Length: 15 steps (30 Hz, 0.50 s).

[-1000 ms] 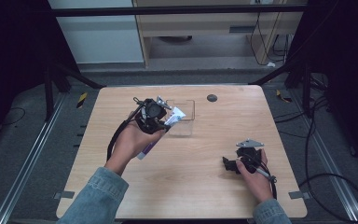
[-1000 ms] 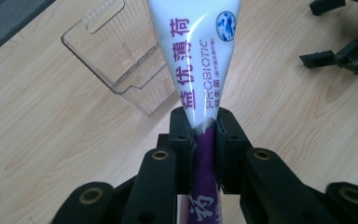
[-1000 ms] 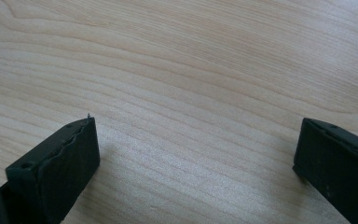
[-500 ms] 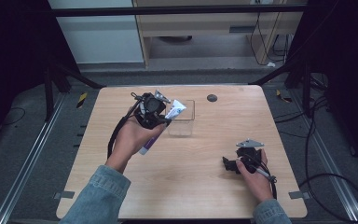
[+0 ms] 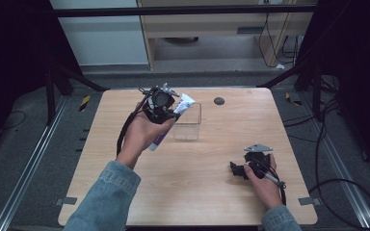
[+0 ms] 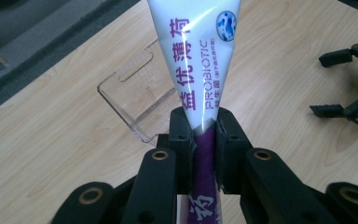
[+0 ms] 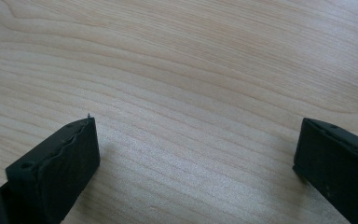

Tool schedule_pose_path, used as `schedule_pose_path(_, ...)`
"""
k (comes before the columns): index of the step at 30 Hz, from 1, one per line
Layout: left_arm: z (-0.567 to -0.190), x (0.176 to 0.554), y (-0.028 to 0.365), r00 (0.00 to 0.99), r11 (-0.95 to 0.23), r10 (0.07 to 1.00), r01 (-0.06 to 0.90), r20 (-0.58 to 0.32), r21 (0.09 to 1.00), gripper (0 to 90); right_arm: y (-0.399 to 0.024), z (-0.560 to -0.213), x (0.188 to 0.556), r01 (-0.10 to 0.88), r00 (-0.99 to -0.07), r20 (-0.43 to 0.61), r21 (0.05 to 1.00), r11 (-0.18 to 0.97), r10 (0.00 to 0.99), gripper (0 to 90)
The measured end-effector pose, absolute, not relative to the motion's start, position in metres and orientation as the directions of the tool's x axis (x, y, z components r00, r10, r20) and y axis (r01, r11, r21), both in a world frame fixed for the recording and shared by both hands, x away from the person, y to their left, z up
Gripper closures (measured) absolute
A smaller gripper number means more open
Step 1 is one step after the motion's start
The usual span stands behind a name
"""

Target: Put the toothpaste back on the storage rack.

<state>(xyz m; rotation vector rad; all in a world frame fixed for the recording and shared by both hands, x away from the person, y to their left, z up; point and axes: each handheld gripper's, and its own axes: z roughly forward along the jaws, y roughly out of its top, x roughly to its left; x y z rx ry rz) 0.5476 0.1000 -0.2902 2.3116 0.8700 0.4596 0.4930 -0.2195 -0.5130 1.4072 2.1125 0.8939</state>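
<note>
The left gripper is raised above the tabletop at its far left part, clenched on a white and purple tube of toothpaste. In the left gripper view the two black jaws pinch the tube where the white print meets the purple part, and the flat crimped end fans out wide beyond them. Below and just past that end stands a clear plastic box, open at the top, with the wood grain showing through its walls. From the high view the tube slants up over the near left corner of the box; whether it touches the rim cannot be told. A small dark round disc lies on the tabletop beyond the box, well apart from it.

The right gripper rests low at the near right of the tabletop, held by the right hand, far from the box. The right gripper view shows its jaws spread wide with bare wood between them, grasping nothing. The left gripper view also catches that gripper at its right edge, its jaws parted.
</note>
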Motion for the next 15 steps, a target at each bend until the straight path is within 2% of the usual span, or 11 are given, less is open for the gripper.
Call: schedule_pose_path(15,-0.290,0.564,0.080,0.719,-0.596,0.683,0.442,0.133,0.670,78.8,-0.220,-0.513,0.493,0.638,-0.380,-0.010,0.722,0.270,0.925,0.4)
